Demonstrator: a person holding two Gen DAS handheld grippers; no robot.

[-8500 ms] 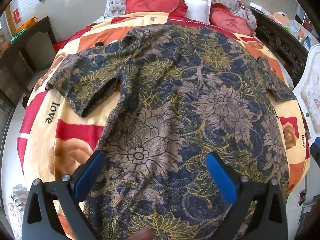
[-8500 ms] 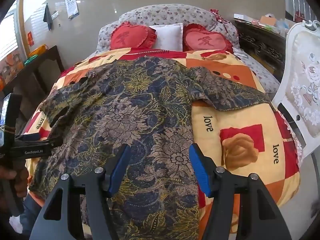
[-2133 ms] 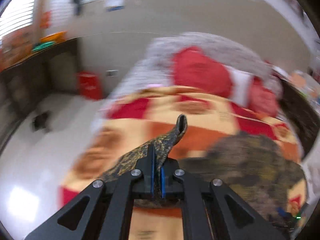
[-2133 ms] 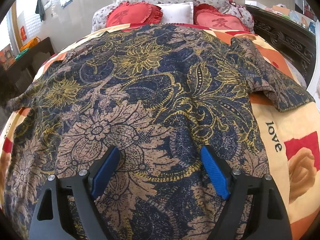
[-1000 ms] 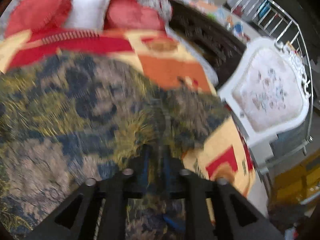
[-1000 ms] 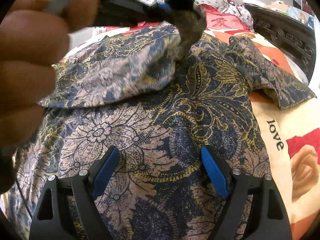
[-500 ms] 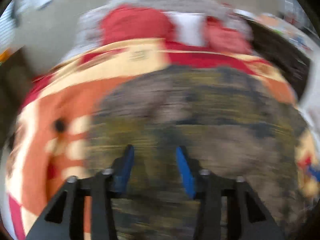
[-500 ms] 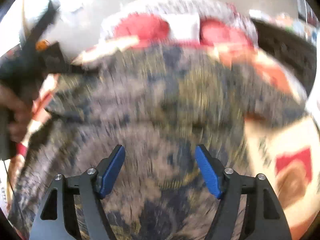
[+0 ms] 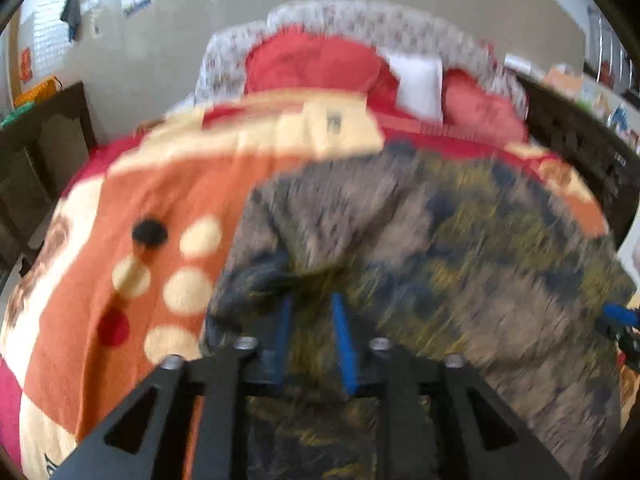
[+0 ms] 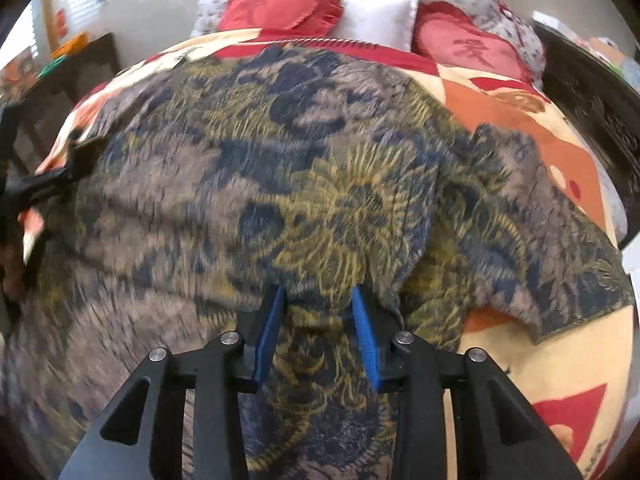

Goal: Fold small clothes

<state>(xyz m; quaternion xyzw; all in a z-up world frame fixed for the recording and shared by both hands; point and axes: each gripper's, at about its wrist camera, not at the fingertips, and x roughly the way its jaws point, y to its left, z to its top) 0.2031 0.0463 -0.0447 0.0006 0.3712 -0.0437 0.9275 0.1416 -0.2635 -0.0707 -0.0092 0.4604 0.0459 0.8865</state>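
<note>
Left wrist view, blurred. Left of the left gripper (image 9: 310,316): bare blanket (image 9: 120,216), orange with cream, black and red dots. The shirt (image 9: 460,248), dark floral print in blue, tan and yellow, lies flat on the blanket; its folded left edge sits just left of the left finger, and the cloth runs under, between and well to the right of both fingers. Left jaws are partly apart and opening; shirt fabric shows in the gap, but blur hides whether the blue pads (image 9: 340,332) touch it. Ahead of the fingers, beyond the shirt: red cushions (image 9: 316,64) and a white pillow (image 9: 416,80) at the head of the bed. At the far right edge a blue tip of the right gripper (image 9: 618,316) shows over the shirt. Right wrist view, sharper. Far left of the right gripper (image 10: 318,292): the black frame of the left gripper (image 10: 44,184) at the shirt's (image 10: 280,160) left edge, with a hand (image 10: 12,272) partly visible below it. The shirt fills the view ahead of and left of the fingers. Right jaws are partly apart and closing; a raised fold of shirt lies between the pads (image 10: 272,320), and I cannot tell whether they press on it. Right of the fingers: the right sleeve (image 10: 560,256) spread on the blanket (image 10: 560,360).
</note>
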